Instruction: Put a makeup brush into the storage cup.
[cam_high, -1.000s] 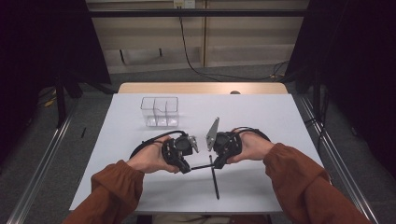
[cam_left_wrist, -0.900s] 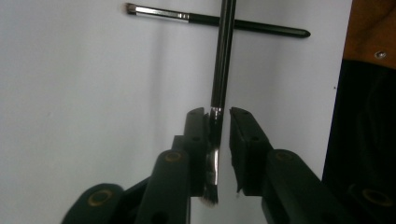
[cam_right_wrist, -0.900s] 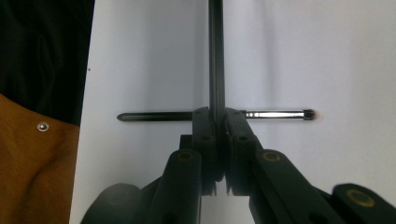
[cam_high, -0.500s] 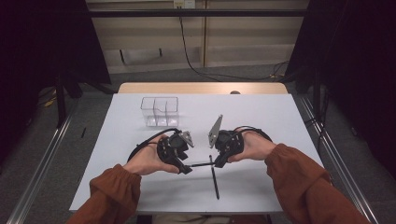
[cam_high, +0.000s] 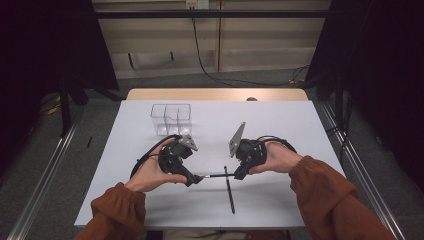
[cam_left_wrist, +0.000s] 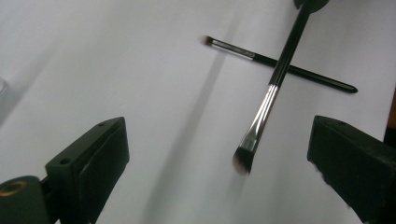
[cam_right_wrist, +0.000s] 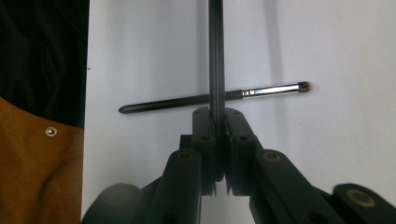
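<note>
A thin black makeup brush (cam_high: 217, 175) with a silver ferrule hangs level above the white table (cam_high: 280, 120). My right gripper (cam_high: 240, 173) is shut on its handle (cam_right_wrist: 215, 56). The bristle end (cam_left_wrist: 243, 161) points between the wide jaws of my left gripper (cam_high: 192, 179), whose jaws have just been opening; neither pad (cam_left_wrist: 109, 154) touches the brush. A second, slimmer black brush (cam_high: 230, 195) lies flat on the table under the held one, crossing it (cam_left_wrist: 317, 77) (cam_right_wrist: 177, 100).
A clear plastic box (cam_high: 171, 117) with dividers stands at the back left of the table. The table's front edge runs just below my sleeves (cam_high: 117, 210). Dark floor and metal rails flank the table.
My left gripper went from shut on the brush's bristle end to wide open and slid a little to the left. The right gripper kept still with the brush in it.
</note>
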